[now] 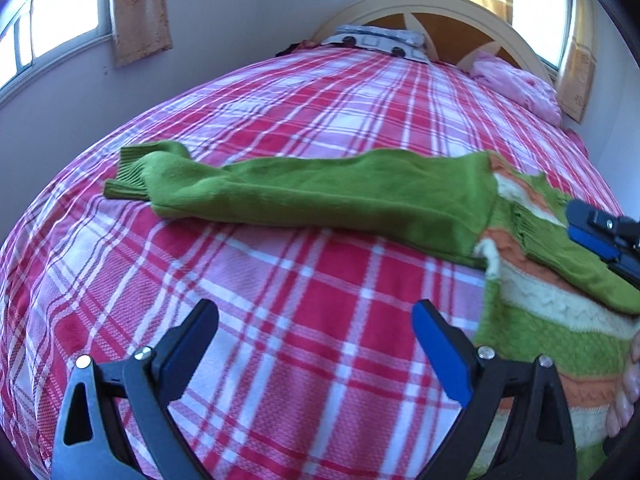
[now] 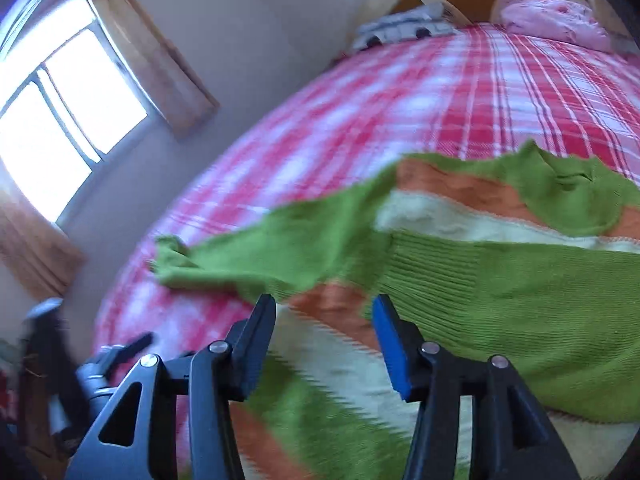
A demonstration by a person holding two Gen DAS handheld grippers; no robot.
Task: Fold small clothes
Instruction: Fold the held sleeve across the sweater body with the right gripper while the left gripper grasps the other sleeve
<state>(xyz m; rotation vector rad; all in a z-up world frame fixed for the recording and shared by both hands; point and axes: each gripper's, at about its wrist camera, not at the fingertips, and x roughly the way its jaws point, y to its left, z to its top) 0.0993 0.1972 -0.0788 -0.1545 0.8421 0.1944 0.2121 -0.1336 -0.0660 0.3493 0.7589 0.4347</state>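
My left gripper [image 1: 316, 320] hangs over bare plaid bedspread [image 1: 280, 272], its jaws spread wide with nothing between them. The green sweater [image 1: 320, 196] lies flat on the bed ahead of it: one long sleeve [image 1: 248, 188] stretches across the view just beyond my left jaws, apart from them, its ribbed cuff [image 1: 128, 172] at the far left end. The striped body of orange, cream and green sits to the right, beside my left blue pad.

My right gripper [image 2: 324, 320] hovers over that striped body, jaws partly spread and pinching nothing; the knit lies under and just beyond the tips. A second sleeve [image 2: 520, 296] is folded across the body, just right of my right jaws. Whether the tips touch the cloth I cannot tell.
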